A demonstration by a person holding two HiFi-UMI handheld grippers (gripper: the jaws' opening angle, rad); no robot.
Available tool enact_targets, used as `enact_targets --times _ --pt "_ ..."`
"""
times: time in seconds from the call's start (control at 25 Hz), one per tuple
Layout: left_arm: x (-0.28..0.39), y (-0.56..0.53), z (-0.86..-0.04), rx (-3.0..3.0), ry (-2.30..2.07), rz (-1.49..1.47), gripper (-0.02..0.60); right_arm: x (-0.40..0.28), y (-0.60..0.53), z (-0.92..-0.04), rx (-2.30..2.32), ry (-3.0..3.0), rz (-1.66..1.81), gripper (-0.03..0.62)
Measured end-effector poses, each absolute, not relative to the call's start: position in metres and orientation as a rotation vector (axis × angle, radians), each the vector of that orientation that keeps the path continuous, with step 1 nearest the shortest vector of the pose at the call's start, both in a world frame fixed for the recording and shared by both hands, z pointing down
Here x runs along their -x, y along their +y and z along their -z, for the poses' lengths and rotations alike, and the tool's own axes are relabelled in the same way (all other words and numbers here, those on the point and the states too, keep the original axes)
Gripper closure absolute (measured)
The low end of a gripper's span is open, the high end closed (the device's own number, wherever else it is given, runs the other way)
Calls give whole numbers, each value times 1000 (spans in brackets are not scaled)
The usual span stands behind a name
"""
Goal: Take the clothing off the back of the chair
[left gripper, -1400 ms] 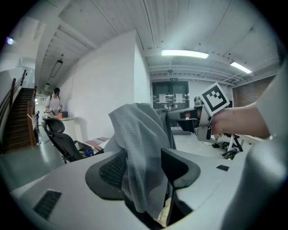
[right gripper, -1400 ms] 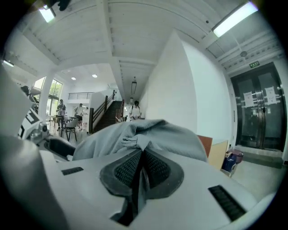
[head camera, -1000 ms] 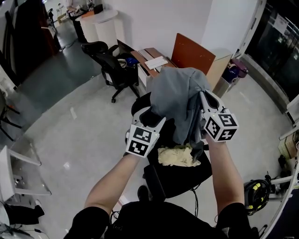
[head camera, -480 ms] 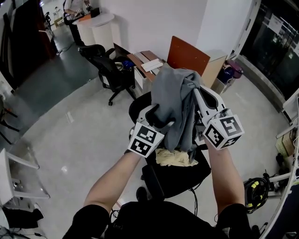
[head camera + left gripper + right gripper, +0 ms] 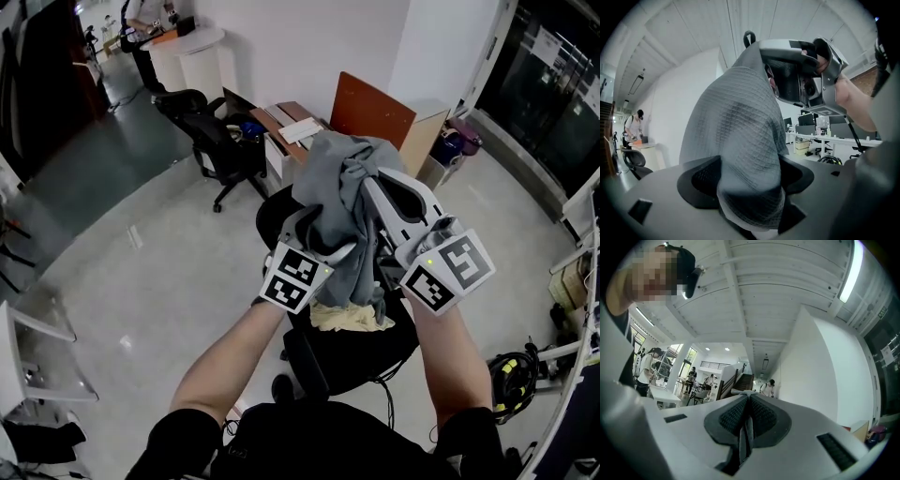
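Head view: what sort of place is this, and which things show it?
Probably an open-plan office: a swivel chair, a desk beside it, and monitors in the left gripper view.

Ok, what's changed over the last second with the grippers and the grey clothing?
The right gripper has carried the grey garment up and leftward, clamped on it throughout. The left gripper has just been opening its jaws, with fabric draped between them. The chair and the yellowish cloth on its seat stayed put.

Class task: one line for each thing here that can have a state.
Grey garment: lifted, bunched above the chair.
Left hand-held gripper: jaws just been opening, wide apart, garment between them.
Right hand-held gripper: shut on the garment.
Yellow cloth: crumpled on the chair seat.
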State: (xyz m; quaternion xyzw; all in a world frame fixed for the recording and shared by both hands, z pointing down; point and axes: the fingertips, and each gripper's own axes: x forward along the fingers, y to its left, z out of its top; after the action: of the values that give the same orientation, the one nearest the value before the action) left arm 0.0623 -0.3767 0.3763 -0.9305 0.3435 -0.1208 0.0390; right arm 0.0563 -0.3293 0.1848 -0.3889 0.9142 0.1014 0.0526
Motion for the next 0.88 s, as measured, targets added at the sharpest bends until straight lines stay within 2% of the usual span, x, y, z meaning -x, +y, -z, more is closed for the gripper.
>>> enact_targets --times 0.2,0.24,0.32,0.36,0.52,0.72,0.8,0.88 --pt "-56 -371 -342 2802 1051 260 244 -40 -309 -155 1111 2774 -383 571" --pt "-53 -370 -336 2790 1051 250 274 -36 -307 -152 1106 2777 -398 571" --pt "-42 -370 -328 2769 1071 229 494 -35 -308 -149 1127 2774 -406 571" --pt "-36 -372 -326 2769 1087 215 516 -37 -310 -149 1146 2764 -393 569" --pt "1 -375 -307 2753 1173 91 531 -52 -315 -166 1237 2738 -325 565" --pt "49 -373 -259 2657 1241 -72 534 -62 -320 -230 1348 2786 -190 543" --pt "62 -369 -246 2620 1243 -112 534 -61 -321 -267 1370 2830 -124 517" --pt "71 -365 -239 2601 1237 -141 534 -61 -322 -306 1407 2875 -47 457"
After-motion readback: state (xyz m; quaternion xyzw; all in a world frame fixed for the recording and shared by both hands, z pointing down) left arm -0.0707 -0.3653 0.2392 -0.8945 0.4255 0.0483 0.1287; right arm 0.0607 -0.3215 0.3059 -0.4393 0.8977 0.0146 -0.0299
